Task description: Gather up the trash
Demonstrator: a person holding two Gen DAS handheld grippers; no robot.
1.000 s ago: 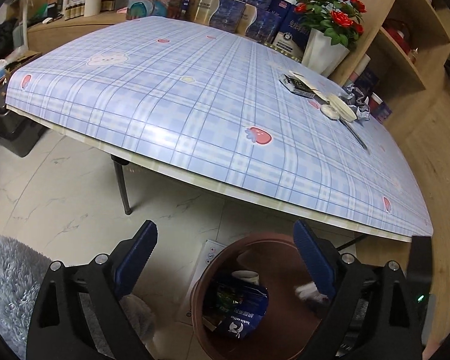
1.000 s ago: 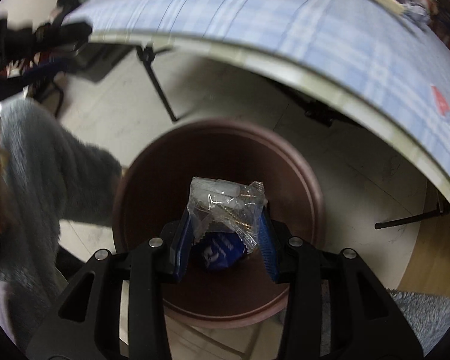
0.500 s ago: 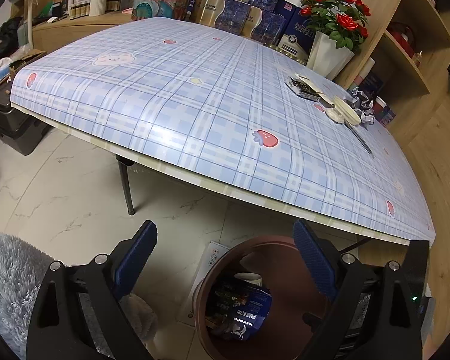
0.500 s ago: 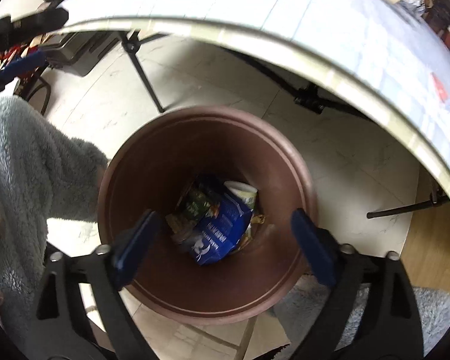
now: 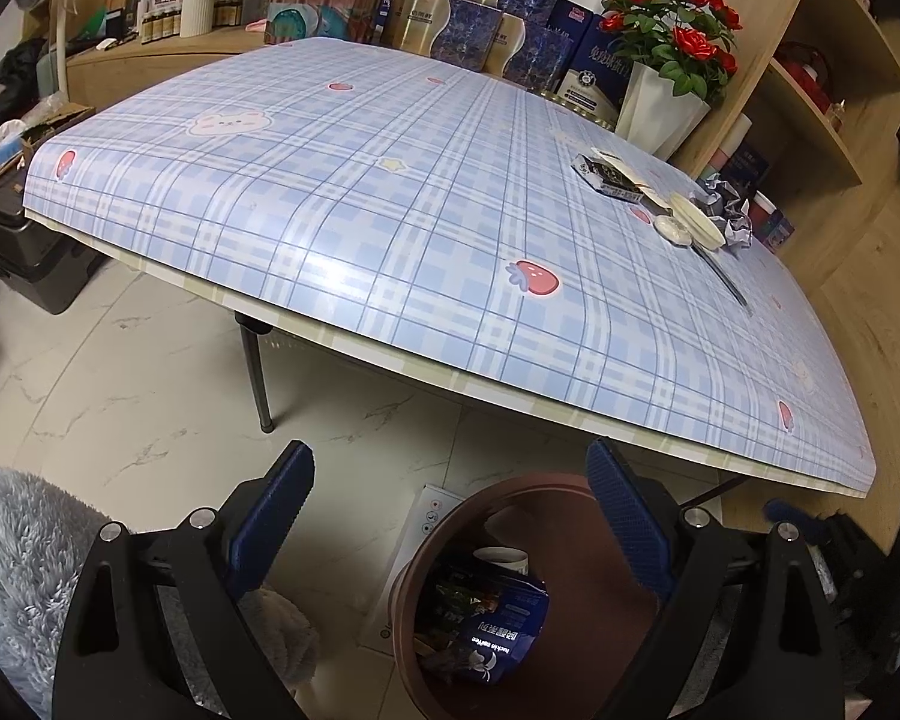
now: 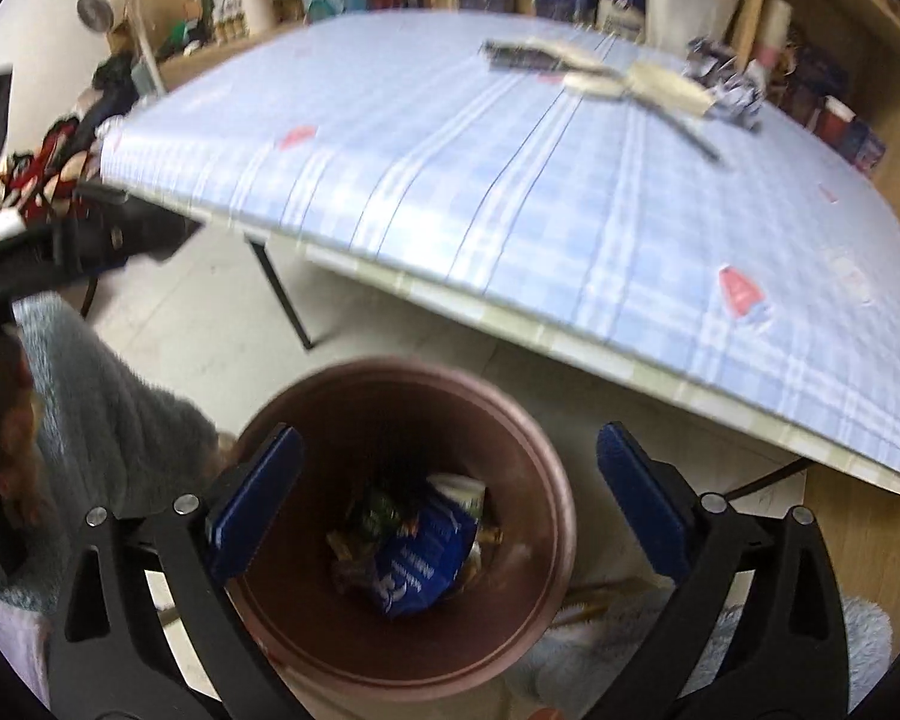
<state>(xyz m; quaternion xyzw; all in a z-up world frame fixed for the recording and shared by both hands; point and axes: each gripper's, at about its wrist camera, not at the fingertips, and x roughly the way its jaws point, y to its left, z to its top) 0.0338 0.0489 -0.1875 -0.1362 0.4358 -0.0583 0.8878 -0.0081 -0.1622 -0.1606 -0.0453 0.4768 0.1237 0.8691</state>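
Right gripper (image 6: 447,498) spread wide with nothing in it, jaws just opened over the brown bin (image 6: 546,450), leftover trash pile (image 6: 636,81) way up ahead-right on the desk (image 6: 450,180), black stick (image 6: 687,132) angled back toward it, left gripper (image 5: 450,522) gaping empty too.

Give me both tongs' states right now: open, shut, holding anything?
Left tongs: open, holding nothing.
Right tongs: just opened wide, empty, above the round brown plastic trash bin.

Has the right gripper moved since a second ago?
Yes. The right gripper has pulled up from the brown bin and tilted toward the table. Its jaws have just been opening, with nothing between them now.
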